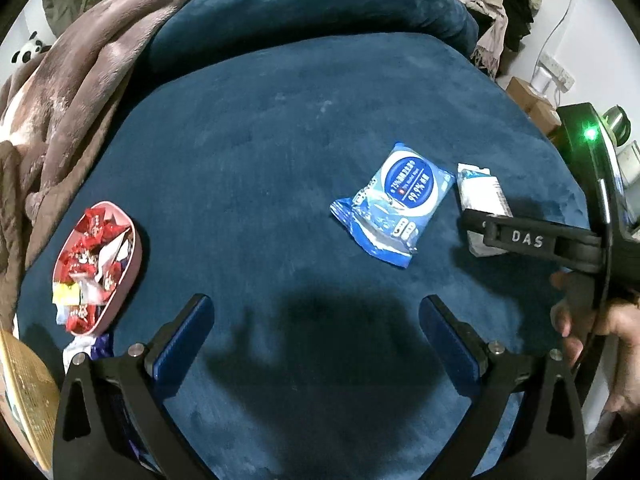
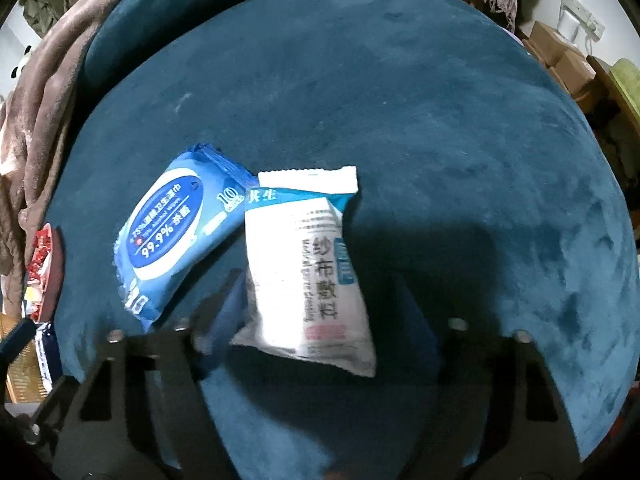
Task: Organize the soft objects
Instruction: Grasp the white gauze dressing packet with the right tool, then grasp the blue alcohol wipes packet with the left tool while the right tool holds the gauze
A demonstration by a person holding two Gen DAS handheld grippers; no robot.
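A white gauze packet [image 2: 312, 276] lies on the blue velvet cushion [image 2: 400, 100], its top left corner against a blue wet-wipes pack [image 2: 176, 232]. My right gripper [image 2: 320, 312] points down over the packet, which sits between its blurred fingers. The left finger touches the packet's edge and the right finger stands a little off it. From the left wrist view, one right finger [image 1: 520, 238] crosses the gauze packet [image 1: 482, 192], beside the wipes pack [image 1: 394, 204]. My left gripper [image 1: 320, 340] is open over bare cushion with nothing between its pads.
A pink tray [image 1: 134, 256] of red-wrapped sweets sits at the cushion's left edge, with a gold box [image 1: 24, 392] below it. A brown blanket [image 1: 80, 80] drapes the left side. Clothes [image 1: 492, 4] and cardboard boxes [image 1: 536, 104] stand off the back right. A hand [image 1: 600, 320] holds the right gripper.
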